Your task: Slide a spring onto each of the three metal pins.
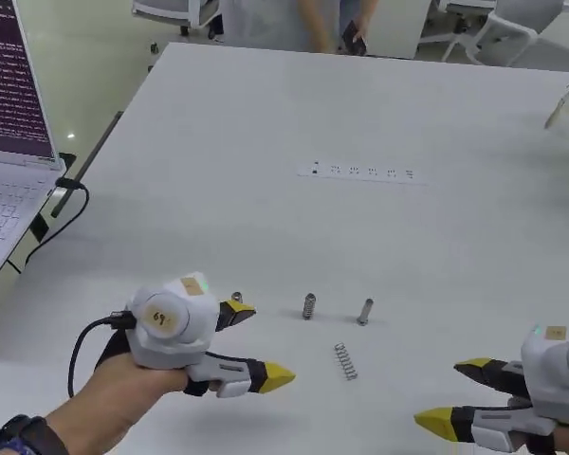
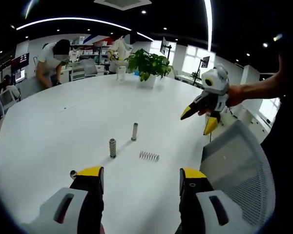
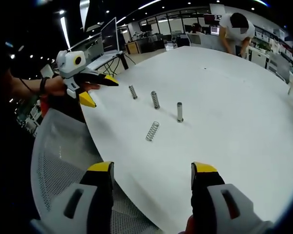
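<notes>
Broad white table point(image 1: 379, 85). Three short upright metal pins stand in a row near its front edge.

- Left-end pin point(image 3: 133, 92) and middle pin point(image 3: 155, 99): both look coil-wrapped in the right gripper view, so I judge them done.
- Bare grey metal pin point(image 1: 365, 311): right end of the row, nothing on it.
- Loose silver coil spring point(image 1: 345, 361): lies flat on the table, just in front of the gap between the middle pin and the bare pin, touching neither.

Step in hand, as I judge it: lift the loose spring and thread it onto the bare pin.

How to do it well:
- Pinch across the coils near one end, and lightly. A hard squeeze will likely crush the spring or flick it away.
- Leave the other end free and turn the spring upright.
- Line its open end up with the pin's axis before lowering.
- Let go only once a few coils sit around the shaft.
- Approach from above. I cannot tell how the pin is fixed, and a sideways knock might tip it.

Tongs:
- Left tongs point(image 1: 259, 344): jaws wide apart, nothing between them. The upper tip is close beside the left-end pin; I cannot tell whether it touches.
- Right tongs point(image 1: 452, 393): jaws apart and empty. They sit off to the right of the spring, well apart from the pins.
</notes>
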The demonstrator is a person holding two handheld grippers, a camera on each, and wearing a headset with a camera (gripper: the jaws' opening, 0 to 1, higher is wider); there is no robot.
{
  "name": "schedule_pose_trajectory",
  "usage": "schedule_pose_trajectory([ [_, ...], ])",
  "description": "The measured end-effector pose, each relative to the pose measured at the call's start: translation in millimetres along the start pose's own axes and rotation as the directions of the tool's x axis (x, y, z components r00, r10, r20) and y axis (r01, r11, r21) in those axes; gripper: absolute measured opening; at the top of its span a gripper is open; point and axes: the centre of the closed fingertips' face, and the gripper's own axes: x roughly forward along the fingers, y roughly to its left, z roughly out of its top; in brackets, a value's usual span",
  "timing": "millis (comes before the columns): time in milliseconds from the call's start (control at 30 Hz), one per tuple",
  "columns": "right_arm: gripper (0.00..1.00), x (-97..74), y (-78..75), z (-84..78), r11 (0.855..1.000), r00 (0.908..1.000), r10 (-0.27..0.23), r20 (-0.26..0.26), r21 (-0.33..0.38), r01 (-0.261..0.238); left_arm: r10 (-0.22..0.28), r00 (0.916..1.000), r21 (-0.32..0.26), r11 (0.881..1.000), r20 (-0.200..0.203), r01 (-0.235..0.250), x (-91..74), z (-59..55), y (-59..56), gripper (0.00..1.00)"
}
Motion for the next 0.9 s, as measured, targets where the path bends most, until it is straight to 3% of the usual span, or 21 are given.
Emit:
schedule_pose_trajectory([
  [467,0.62,-7.2,3.5,-13.0,1.0,1.0,-0.006,-0.007,0.016,0.006,-0.107,0.9923,0.11,0.987,-0.062,0.114,31.9,4.3,-16.0,0.54],
  [900,0.61,-11.9,4.1,-13.4,0.999,0.9998,-0.017,0.009,0.029,0.017,-0.17,0.9788,0.196,0.962,-0.115,0.19,65.0,8.9,-27.3,0.51],
])
